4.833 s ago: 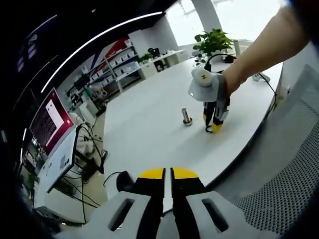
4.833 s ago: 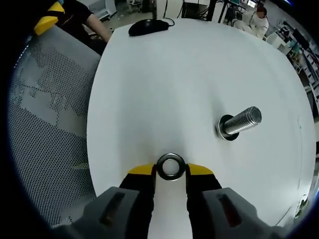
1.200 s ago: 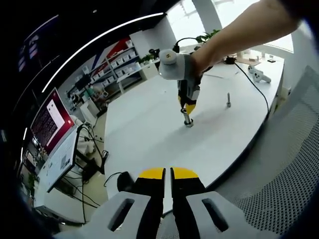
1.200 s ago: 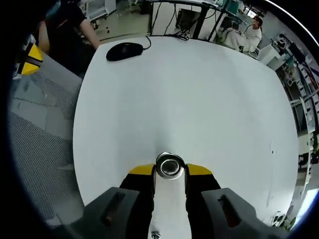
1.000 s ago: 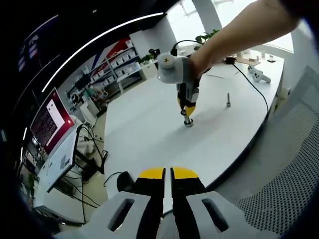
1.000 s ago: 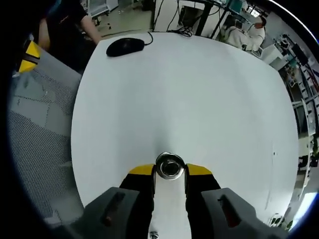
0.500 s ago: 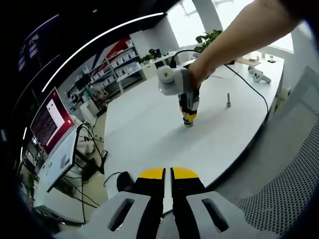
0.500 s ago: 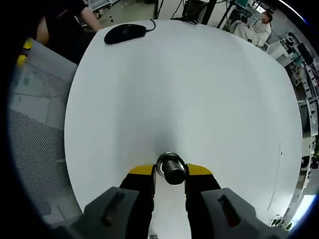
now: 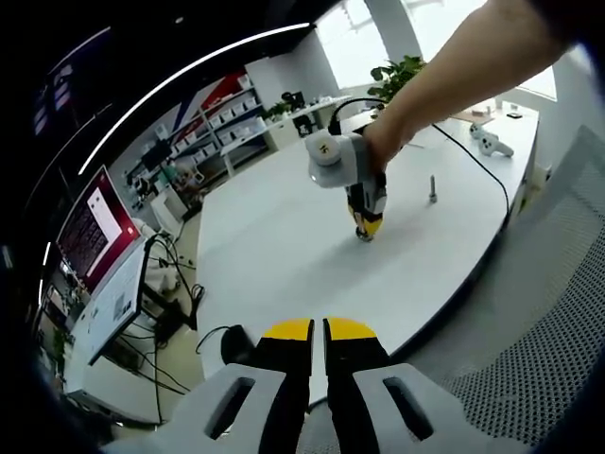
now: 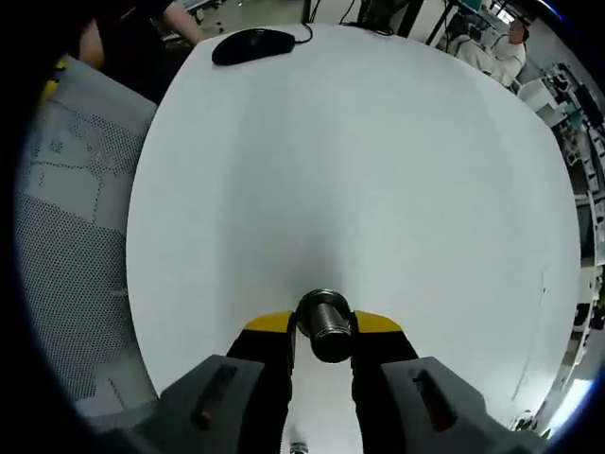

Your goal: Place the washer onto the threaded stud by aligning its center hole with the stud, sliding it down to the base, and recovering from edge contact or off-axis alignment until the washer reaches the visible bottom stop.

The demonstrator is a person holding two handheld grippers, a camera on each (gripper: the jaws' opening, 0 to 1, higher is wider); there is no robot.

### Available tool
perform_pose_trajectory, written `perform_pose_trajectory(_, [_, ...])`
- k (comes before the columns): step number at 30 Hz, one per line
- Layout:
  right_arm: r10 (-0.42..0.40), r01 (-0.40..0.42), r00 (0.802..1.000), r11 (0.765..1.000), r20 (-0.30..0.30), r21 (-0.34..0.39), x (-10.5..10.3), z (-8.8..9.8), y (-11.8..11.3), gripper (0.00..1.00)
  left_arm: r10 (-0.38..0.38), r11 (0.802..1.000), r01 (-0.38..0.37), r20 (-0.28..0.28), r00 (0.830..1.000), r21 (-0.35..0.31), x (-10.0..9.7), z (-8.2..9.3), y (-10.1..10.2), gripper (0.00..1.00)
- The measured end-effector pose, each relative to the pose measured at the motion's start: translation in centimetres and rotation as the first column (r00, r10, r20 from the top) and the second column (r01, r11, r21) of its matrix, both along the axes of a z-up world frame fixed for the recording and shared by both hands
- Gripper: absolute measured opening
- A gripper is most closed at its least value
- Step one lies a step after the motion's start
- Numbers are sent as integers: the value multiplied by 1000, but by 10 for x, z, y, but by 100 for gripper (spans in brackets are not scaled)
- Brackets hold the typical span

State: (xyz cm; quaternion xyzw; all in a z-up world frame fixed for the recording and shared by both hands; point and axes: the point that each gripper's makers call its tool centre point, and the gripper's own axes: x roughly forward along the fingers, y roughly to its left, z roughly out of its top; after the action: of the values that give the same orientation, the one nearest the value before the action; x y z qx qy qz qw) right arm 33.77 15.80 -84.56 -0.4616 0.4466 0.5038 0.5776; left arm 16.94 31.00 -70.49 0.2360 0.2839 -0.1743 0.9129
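— Lower now than half a second ago: the right tool [image 10: 322,326] has dropped along the threaded stud [image 10: 326,333], whose top pokes further out between its yellow tips.

— And the washer [image 10: 322,305]?

— Clamped between those tips, ringed around the stud, its hole on axis. How far off the base, I can't tell.

— Left side?

— The left tool [image 9: 318,328] hangs back off the white table [image 9: 274,236] edge, tips together, nothing in them. Ahead of it, the right tool [image 9: 365,226] points straight down at the table, a hand [image 9: 383,147] gripping it. Beyond, a second small stud [image 9: 433,188] stands alone.
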Motion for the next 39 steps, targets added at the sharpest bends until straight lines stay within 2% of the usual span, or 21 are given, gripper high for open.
perform_pose_trajectory(5, [-13,13,999,1000,-29,5,-6,-3,-7,23,0,1000,0,-2,1000,1,0,0,0,2])
perform_pose_trajectory(13, [21,-23,999,999,-44,-31,-24,-6,-23,23,-2,1000,2,-3,1000,3,-1,-1,0,2])
perform_pose_trajectory(19, [13,-15,999,999,-52,-33,-32,-9,-36,23,-4,1000,4,-5,1000,3,-1,-1,0,2])
perform_pose_trajectory(28, [36,-38,999,997,-36,-60,-40,-10,-37,23,-9,1000,9,-11,1000,7,-1,-3,-1,2])
perform_pose_trajectory(30, [18,-20,999,998,-32,-63,-39,-11,-37,24,-10,1000,10,-12,1000,9,-1,-3,-1,2])
perform_pose_trajectory(31, [22,-23,999,998,-25,-62,-39,-14,-37,25,-11,1000,11,-12,1000,9,-1,-3,-1,2])
perform_pose_trajectory(33, [121,-120,993,989,7,-83,-37,-14,-39,25,-13,1000,13,-15,1000,10,-2,-3,-1,2])
perform_pose_trajectory(36, [73,-71,996,996,44,-47,-36,-8,-35,28,-17,1000,18,-17,1000,12,-3,-4,-2,2])
perform_pose_trajectory(39, [8,-9,999,1000,45,27,-35,4,-30,33,-20,1000,20,-20,1000,13,-3,-4,-2,2])
